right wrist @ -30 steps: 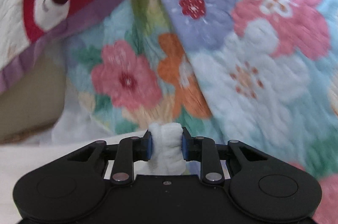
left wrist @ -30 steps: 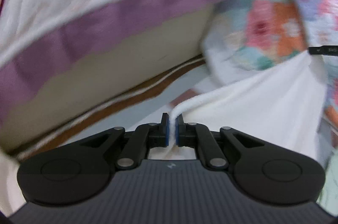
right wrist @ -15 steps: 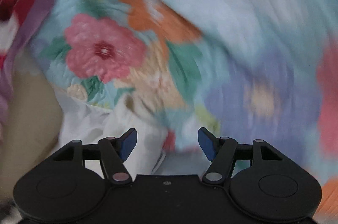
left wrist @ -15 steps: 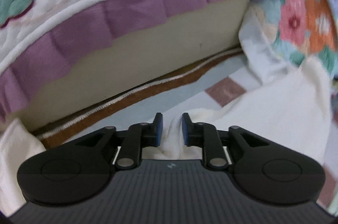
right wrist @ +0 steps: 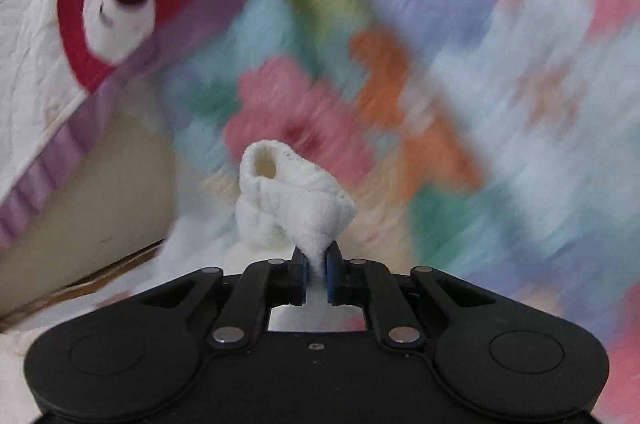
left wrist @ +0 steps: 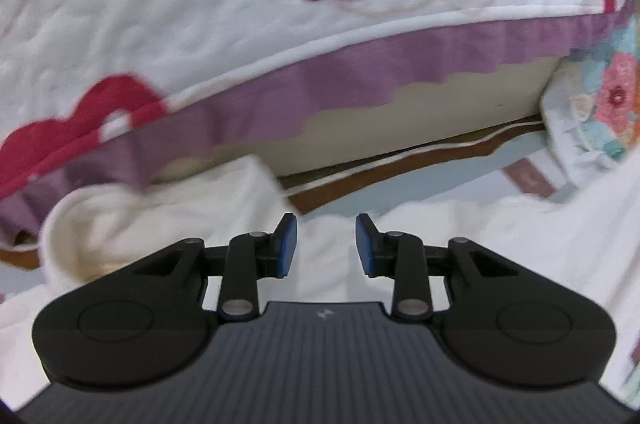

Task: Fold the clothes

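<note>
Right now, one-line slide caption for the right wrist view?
Right tongs pinch a bunched fold of white fleece garment before a floral quilt.

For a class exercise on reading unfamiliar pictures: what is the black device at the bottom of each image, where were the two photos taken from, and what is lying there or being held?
Each black shape is a hand-held gripper with two jaws; a person carries one in each hand. A camera on each gripper looks forward along its jaws, so one picture comes from the left hand and one from the right. The left gripper has just been opening, and its jaws stand apart above a white garment without pinching it. The right gripper has just closed, and its jaws pinch a bunched fold of white cloth. Behind lie a white quilt with a purple frill and a floral quilt, which is blurred.
</note>
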### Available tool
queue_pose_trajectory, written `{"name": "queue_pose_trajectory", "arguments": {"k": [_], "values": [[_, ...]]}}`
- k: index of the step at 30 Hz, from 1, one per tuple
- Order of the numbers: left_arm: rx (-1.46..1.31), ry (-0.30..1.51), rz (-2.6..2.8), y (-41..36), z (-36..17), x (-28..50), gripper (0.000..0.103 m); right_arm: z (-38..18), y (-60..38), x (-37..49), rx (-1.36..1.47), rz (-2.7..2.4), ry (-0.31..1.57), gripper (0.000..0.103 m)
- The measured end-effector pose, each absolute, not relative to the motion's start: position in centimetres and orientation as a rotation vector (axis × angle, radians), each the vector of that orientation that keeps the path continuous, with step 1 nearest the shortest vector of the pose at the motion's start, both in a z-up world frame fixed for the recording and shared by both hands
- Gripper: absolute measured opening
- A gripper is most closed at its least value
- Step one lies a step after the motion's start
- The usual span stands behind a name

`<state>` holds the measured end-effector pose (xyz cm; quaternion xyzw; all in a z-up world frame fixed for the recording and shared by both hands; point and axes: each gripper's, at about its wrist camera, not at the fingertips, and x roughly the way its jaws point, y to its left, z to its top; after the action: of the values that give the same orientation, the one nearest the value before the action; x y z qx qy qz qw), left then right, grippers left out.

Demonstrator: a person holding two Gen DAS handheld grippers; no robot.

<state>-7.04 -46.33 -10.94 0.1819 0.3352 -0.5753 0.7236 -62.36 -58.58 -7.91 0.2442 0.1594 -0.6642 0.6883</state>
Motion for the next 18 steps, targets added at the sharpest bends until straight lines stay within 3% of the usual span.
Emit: {"name": "queue_pose_trajectory", "arguments": {"k": [9, 11, 13, 14, 16, 18], "values": [[0.49, 0.745, -1.237, -45.2, -12.7, -7.6, 0.031, -12.4, -57.4, -64.9, 0.643, -1.59, 0.494, 0.01], [0.477, 0.748, -1.255, -44.6, -12.3, -7.6, 0.036, -12.4, -57.2, -65.0, 0.618, -1.609, 0.498, 0.011], [0.471, 0.749, -1.262, -44.0, -12.0, -7.7, 0.039, -12.5, -57.2, -65.2, 0.601, -1.633, 0.519, 0.021], [0.469, 0.75, -1.26, -43.7, -11.9, -7.7, 0.039, -12.7, -57.5, -65.6, 0.606, -1.652, 0.561, 0.032], [0.458, 0.764, -1.264, -42.8, -11.8, -7.7, 0.039, -12.6, -57.6, -66.1, 0.602, -1.688, 0.589, 0.037], [0.464, 0.773, -1.261, -42.0, -12.0, -7.7, 0.039, -11.9, -57.2, -65.8, 0.583, -1.735, 0.571, 0.049]]}}
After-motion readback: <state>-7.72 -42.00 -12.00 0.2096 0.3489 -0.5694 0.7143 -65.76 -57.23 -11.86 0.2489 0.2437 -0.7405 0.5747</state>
